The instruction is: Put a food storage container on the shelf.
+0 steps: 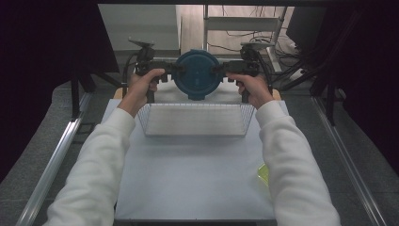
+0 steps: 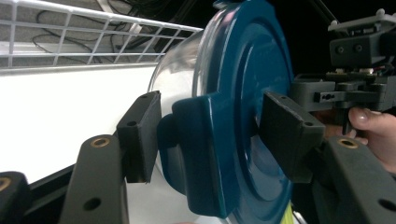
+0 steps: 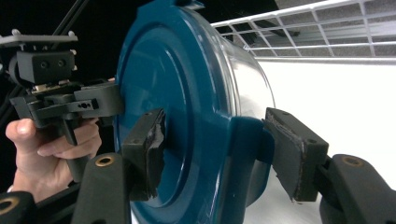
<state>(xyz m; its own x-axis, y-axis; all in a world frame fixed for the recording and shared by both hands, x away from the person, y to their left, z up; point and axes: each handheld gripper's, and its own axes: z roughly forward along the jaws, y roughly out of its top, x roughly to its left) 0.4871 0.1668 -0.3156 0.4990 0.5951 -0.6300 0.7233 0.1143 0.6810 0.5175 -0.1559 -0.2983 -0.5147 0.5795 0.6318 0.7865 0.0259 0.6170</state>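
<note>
At the top centre of the high view, one round clear container with a dark blue lid (image 1: 196, 74) hangs above one white wire basket (image 1: 195, 120), clamped by the left gripper (image 1: 172, 70) and right gripper (image 1: 219, 70). The gripper views reveal its clear wall and two side latches, each pinched between jaw pads.

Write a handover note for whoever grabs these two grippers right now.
Left gripper: shut on the left latch tab of the blue-lidded container.
Right gripper: shut on the opposite tab.
Container: clear body, lid facing the person, held in the air beyond the white wire basket.
Done: container gripped from both sides.
Left: probably set it in the basket, then release.
A yellow-green item lies at the table's right edge.
</note>
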